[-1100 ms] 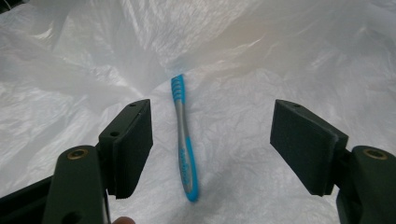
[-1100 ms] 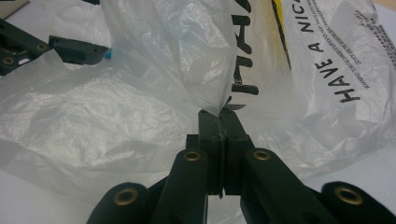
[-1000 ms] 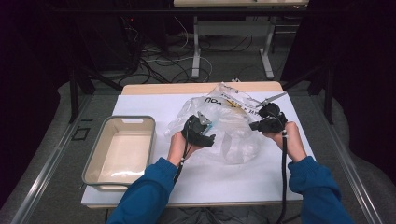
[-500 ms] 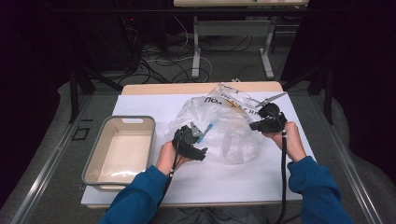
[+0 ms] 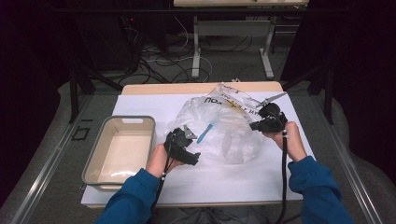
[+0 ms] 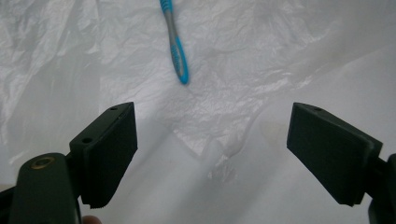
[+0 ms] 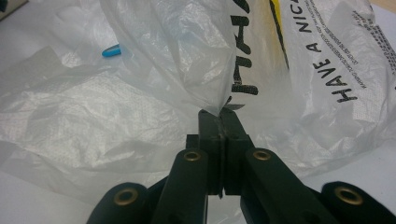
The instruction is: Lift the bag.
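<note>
Fingers of your right gripper (image 7: 219, 122) are pinched tight on an edge of the bag (image 5: 224, 128), holding it up. Fingers of your left gripper (image 6: 212, 149) have just been opening and stand wide apart with nothing between them, just above the crumpled plastic. On the white desk (image 5: 233, 182) the clear bag lies mid-desk, the grey bin (image 5: 93, 163) left of it. Inside the bag lies a blue toothbrush (image 6: 176, 44).

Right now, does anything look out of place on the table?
Nothing looks spilled or damaged. The blue toothbrush lies in the crumpled plastic bag. The right gripper pinches the bag's edge, the left gripper has just been opening with nothing between its jaws, and the tray holds nothing.
</note>
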`<action>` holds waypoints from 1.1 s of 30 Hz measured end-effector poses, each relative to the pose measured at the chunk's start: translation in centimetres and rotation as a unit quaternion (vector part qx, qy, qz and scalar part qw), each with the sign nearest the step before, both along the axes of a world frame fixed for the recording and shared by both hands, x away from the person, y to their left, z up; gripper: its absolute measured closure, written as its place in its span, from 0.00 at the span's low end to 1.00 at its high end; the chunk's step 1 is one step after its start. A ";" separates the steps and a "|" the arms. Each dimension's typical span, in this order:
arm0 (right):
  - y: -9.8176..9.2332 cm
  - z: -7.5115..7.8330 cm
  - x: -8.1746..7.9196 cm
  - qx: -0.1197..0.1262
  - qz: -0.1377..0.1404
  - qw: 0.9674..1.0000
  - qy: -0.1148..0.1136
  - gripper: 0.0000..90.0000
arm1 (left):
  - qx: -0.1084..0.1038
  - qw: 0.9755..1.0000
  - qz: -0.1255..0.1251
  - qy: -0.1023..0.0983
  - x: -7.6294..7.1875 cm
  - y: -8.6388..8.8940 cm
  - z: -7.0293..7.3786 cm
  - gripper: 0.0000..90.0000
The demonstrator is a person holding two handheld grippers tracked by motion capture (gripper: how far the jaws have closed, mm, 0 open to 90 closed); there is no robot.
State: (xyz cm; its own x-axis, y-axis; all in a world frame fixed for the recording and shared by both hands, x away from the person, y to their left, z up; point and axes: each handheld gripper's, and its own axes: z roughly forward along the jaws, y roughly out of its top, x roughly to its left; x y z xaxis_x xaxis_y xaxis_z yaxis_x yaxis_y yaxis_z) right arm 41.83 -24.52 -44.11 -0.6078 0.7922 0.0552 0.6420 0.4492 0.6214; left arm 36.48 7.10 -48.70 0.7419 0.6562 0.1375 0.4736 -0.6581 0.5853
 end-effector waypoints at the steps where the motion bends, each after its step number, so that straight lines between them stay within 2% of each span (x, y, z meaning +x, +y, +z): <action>1: 0.0 0.0 0.0 -0.001 -0.001 1.000 0.000 1.00 | 0.001 1.000 0.002 0.000 -0.1 0.2 0.3 0.18; 4: 0.0 0.0 0.0 -0.001 0.000 1.000 -0.001 1.00 | 0.007 1.000 0.006 0.003 -0.2 0.8 1.3 0.18; 5: 0.0 0.0 0.0 -0.001 0.000 1.000 0.000 1.00 | 0.003 1.000 0.008 0.004 -0.2 0.9 1.5 0.18; 9: -0.1 0.0 0.0 -0.001 0.000 1.000 0.000 1.00 | 0.007 1.000 0.018 0.001 -0.2 1.9 2.7 0.18; 12: -0.2 0.0 0.1 0.002 0.003 1.000 -0.002 1.00 | 0.004 1.000 0.026 -0.002 -0.2 2.6 3.3 0.18; 15: -0.2 0.1 0.0 0.002 -0.003 1.000 0.003 1.00 | 0.016 1.000 0.026 0.003 0.1 3.2 3.9 0.18; 16: -0.2 0.1 0.0 0.002 -0.004 1.000 0.003 1.00 | 0.010 0.999 0.033 0.001 0.2 3.4 4.0 0.18; 20: -0.4 0.3 -0.1 0.004 -0.005 1.000 0.001 1.00 | 0.025 0.999 0.045 0.004 1.1 4.3 4.8 0.18; 22: -0.5 0.3 -0.1 0.002 -0.007 1.000 -0.003 1.00 | 0.051 0.998 0.043 0.001 1.8 4.6 5.3 0.18; 24: -0.5 0.3 -0.1 0.002 -0.010 1.000 -0.002 1.00 | 0.051 0.997 0.045 0.019 2.8 4.7 5.5 0.18; 26: -0.5 0.2 -0.1 0.001 -0.006 1.000 -0.001 1.00 | 0.067 0.996 0.048 0.024 3.9 4.8 5.4 0.18; 30: -0.5 0.2 -0.1 0.002 -0.007 1.000 -0.001 1.00 | 0.095 0.993 0.050 0.057 6.4 4.5 4.2 0.18; 33: -0.5 0.1 -0.1 0.004 -0.009 1.000 0.003 1.00 | 0.109 0.990 0.047 0.080 7.6 4.0 3.1 0.18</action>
